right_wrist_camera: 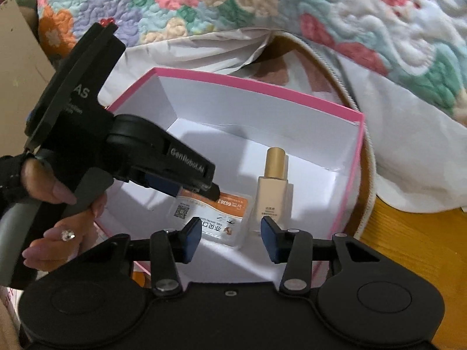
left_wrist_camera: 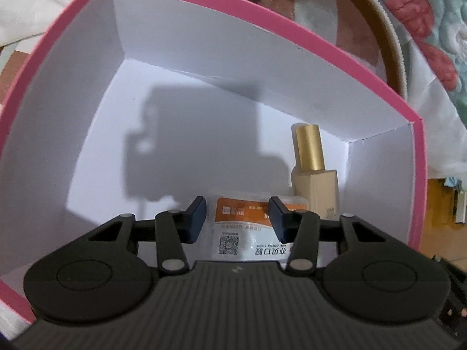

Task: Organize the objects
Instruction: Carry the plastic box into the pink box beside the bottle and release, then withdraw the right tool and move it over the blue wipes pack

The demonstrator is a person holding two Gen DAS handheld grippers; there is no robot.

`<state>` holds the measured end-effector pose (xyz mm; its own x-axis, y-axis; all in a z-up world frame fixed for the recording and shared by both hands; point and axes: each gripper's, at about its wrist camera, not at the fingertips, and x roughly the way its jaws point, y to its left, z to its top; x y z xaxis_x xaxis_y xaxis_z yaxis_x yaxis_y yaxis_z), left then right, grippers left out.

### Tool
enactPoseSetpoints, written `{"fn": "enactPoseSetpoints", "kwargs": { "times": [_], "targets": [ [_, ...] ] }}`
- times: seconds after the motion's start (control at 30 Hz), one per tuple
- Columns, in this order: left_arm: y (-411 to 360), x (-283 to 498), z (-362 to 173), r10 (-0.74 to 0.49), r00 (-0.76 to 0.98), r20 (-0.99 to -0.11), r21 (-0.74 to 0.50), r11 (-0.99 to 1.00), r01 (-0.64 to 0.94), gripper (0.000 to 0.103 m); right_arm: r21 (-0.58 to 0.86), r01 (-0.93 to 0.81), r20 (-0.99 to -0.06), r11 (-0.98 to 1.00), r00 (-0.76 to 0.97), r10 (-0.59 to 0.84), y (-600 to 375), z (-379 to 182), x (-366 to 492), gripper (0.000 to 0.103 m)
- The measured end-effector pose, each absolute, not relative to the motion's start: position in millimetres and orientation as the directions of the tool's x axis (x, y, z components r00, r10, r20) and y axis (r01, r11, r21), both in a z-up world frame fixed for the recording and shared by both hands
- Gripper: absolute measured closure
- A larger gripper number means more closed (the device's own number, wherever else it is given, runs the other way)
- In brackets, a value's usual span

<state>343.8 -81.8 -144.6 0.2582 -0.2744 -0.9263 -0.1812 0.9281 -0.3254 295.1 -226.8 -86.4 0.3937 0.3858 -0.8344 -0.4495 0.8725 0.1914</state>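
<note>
A pink box (left_wrist_camera: pixel 292 29) with white inside walls fills the left wrist view; in the right wrist view the box (right_wrist_camera: pixel 262 93) sits mid-frame. On its floor lie an orange-and-white packet (left_wrist_camera: pixel 233 233) with a QR code and a cream bottle (left_wrist_camera: pixel 316 183) with a gold cap, near the right wall. My left gripper (left_wrist_camera: pixel 237 218) is down inside the box, jaws apart over the packet, which is wider than the gap; the pads do not press it. My right gripper (right_wrist_camera: pixel 230 240) hangs over the box's near edge, open and empty, short of the packet (right_wrist_camera: pixel 216 218) and the bottle (right_wrist_camera: pixel 273 198).
A person's hand (right_wrist_camera: pixel 58 198) holds the left gripper (right_wrist_camera: pixel 210 188) at the left. A flowered quilt (right_wrist_camera: pixel 350 14) and white cloth (right_wrist_camera: pixel 408 160) lie behind the box. A brown round rim (right_wrist_camera: pixel 364 175) curves past its right side over yellow wood (right_wrist_camera: pixel 414 248). Cardboard (right_wrist_camera: pixel 20 58) stands far left.
</note>
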Motion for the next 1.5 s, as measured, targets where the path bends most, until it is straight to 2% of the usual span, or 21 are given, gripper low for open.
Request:
{"fn": "enactPoseSetpoints", "kwargs": {
  "times": [0.17,0.4,0.5,0.6,0.9,1.0,1.13,1.27,1.5],
  "targets": [
    [-101.9,342.8,-145.6,-0.296,0.254,-0.921,-0.335,0.934,-0.128,0.057,0.203,-0.438,-0.823,0.876,0.409,0.395,-238.2,-82.8,289.7,0.053],
    [-110.6,322.4,-131.6,-0.278,0.269,-0.922,-0.289,0.957,-0.001,0.056,0.182,-0.434,-0.814,0.882,0.437,0.383,-239.5,-74.9,276.5,0.052],
    [-106.1,301.8,-105.9,-0.251,0.316,-0.915,-0.24,0.968,0.075,0.054,0.156,-0.448,-0.811,0.88,0.45,0.373,-237.5,-58.3,262.5,0.047],
    [-97.4,284.5,-71.9,-0.263,0.356,-0.896,-0.229,0.964,0.136,0.052,0.122,-0.466,-0.8,0.876,0.477,0.365,-234.2,-35.5,245.0,0.038],
    [-60.5,216.3,6.2,-0.335,0.364,-0.869,-0.27,0.938,0.218,0.048,0.062,-0.505,-0.804,0.861,0.486,0.343,-219.2,29.2,194.3,0.03],
    [-49.8,191.8,28.2,-0.321,0.368,-0.873,-0.245,0.94,0.238,0.048,0.046,-0.525,-0.797,0.85,0.493,0.347,-214.3,47.7,175.1,0.028],
    [-32.0,164.2,51.6,-0.31,0.373,-0.875,-0.227,0.941,0.252,0.047,0.061,-0.539,-0.783,0.84,0.496,0.375,-210.9,71.5,148.2,0.024],
    [-19.7,133.8,70.6,-0.29,0.385,-0.876,-0.191,0.942,0.276,0.042,0.092,-0.551,-0.786,0.83,0.472,0.4,-208.1,84.5,124.6,0.019],
    [3.4,89.2,68.6,-0.273,0.367,-0.89,-0.176,0.945,0.276,0.031,0.218,-0.581,-0.83,0.784,0.312,0.462,-206.8,79.4,91.5,0.016]
  ]
}}
